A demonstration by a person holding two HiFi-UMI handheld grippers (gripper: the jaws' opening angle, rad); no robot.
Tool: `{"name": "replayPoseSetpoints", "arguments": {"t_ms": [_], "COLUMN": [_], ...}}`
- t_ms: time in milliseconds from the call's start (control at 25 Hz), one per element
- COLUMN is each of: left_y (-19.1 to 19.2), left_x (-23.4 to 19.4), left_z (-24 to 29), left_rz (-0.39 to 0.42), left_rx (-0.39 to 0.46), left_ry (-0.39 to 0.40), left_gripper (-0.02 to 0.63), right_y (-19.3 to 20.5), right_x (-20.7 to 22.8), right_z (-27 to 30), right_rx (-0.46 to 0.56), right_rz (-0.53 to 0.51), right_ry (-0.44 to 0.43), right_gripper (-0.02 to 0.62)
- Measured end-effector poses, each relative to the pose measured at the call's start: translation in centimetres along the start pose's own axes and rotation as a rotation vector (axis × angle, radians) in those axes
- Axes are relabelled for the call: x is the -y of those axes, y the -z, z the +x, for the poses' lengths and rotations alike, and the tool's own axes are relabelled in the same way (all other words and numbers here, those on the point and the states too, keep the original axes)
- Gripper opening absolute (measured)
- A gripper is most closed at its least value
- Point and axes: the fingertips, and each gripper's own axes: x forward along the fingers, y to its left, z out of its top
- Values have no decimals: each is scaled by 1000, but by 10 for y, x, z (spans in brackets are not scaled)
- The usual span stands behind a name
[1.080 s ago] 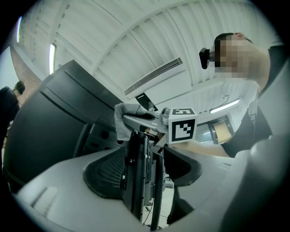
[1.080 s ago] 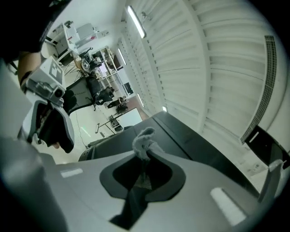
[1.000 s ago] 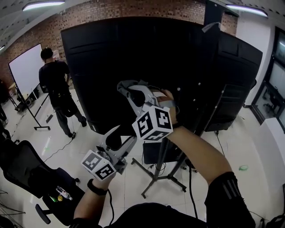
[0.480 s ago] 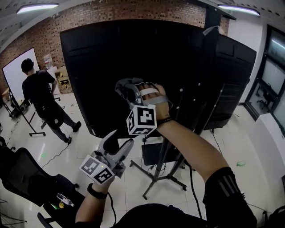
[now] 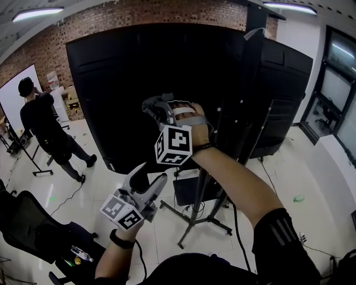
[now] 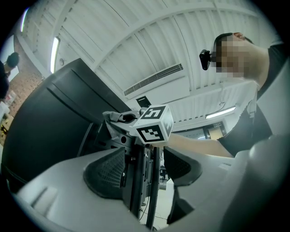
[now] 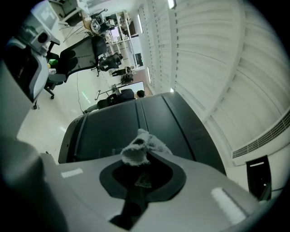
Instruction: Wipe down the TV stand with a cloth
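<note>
r gripper has slid a bit left vs 1 s ago, and the person in black has walked further left, toward the whiteboard. r jaws are clamped on a pale grey cloth; a crumpled tuft sticks out past the tips. it's held up at the black back panel of the tv, mid-height, but whether cloth and panel touch can't be told. l gripper hangs lower, nearer the body, jaws spread wide w/ nothing gripped; seen through the gap is the stand pole, farther off. tv stand is a metal pole w/ splayed legs, standing on a glossy white tile floor under the tv. room: brick wall behind, strip lights on a ribbed white ceiling, dark-framed windows at right, black office chair at lower left, cables trailing across the tiles.
</note>
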Motion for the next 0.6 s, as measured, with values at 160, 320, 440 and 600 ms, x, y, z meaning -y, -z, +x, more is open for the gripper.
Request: {"name": "replayPoseSetpoints", "arguments": {"t_ms": [160, 320, 440, 600], "left_y": [5, 9, 13, 13], "left_x": [0, 4, 11, 16], "left_z": [5, 16, 27, 33], "left_rz": [-9, -22, -34, -38], "left_rx": [-2, -2, -6, -4], "left_ry": [15, 45, 79, 106], "left_gripper": [290, 288, 288, 288], "right_y": [27, 64, 87, 92], "right_x": [4, 12, 18, 20], "right_z": [-12, -22, -30, -42], "right_rx": [-98, -233, -314, -322], "right_rz": [-99, -202, -283, -259], "right_ry": [7, -1, 8, 5], "right_gripper": [28, 28, 27, 28]}}
